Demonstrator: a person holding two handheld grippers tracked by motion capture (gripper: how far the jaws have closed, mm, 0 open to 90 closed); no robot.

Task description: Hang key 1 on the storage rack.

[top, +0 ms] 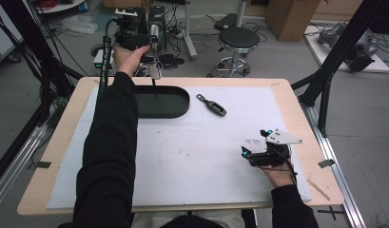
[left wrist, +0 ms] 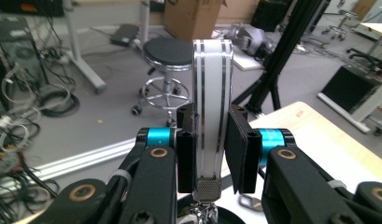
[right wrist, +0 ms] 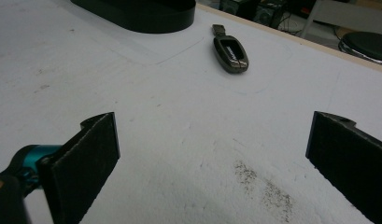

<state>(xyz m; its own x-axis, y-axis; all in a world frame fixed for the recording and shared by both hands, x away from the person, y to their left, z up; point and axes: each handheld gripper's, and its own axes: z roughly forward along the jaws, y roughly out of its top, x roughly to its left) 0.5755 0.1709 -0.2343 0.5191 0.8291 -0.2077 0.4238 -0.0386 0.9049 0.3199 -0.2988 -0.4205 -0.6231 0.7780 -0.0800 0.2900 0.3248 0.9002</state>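
White mat [top: 192, 156] covers the wooden table [top: 296, 102]. Left gripper [left wrist: 212, 140], raised past the far left edge, jaws clamp a white striped strap [left wrist: 212, 93] above the black oval tray [top: 170, 107]. Right gripper [top: 257, 142] near right edge, jaws wide, empty. Dark key fob [right wrist: 231, 55] at far centre. Stool [top: 238, 40], cables on the floor

A white sheet [top: 182, 152] is being spread over most of the table [top: 296, 95]. An oval tray [top: 168, 102] is lying on the sheet at its far left, and a key fob [top: 211, 105] is lying just to the right of it, apart from it. The left gripper [top: 154, 66] is being held above the tray's far edge, with a strap [left wrist: 212, 112] being gripped between its jaws. The right gripper [top: 255, 146] is being rested on the sheet near the right edge, well in front of the key fob. A stool [top: 237, 40] is standing on the floor behind the table.
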